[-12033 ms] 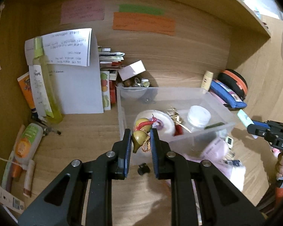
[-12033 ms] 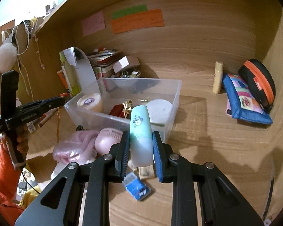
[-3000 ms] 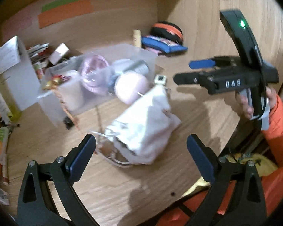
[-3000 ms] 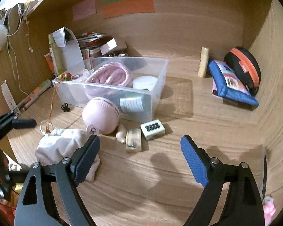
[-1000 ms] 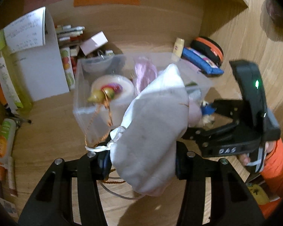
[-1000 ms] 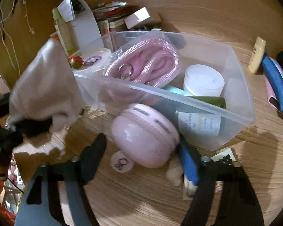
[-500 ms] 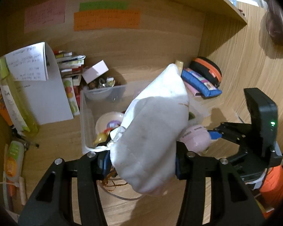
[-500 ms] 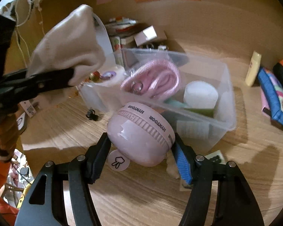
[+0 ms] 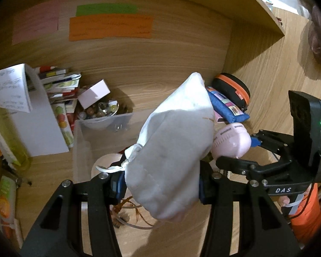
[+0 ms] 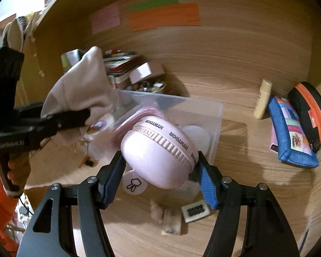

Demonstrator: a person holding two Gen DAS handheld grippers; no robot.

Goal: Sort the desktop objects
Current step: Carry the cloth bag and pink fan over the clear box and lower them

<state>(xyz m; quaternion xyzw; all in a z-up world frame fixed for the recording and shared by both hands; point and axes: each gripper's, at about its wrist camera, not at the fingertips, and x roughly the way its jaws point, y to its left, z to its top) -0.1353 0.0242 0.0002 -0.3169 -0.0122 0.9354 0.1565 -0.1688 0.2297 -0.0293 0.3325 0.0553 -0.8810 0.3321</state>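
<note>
My left gripper is shut on a white drawstring cloth pouch and holds it up over the clear plastic bin. My right gripper is shut on a round pink HYNTOOR case, lifted in front of the bin. The pouch and left gripper show at the left of the right wrist view. The pink case and right gripper show at the right of the left wrist view. A pink strap and white jar lie in the bin.
A blue pouch, a black and orange case and a cream tube lie at the right. Books, a paper stand and a green bottle stand at the left. A small domino block and shells lie on the desk.
Both grippers have risen with their loads. The pink case has lifted off the desk toward the bin. The pouch stays gripped above the bin's left side.
</note>
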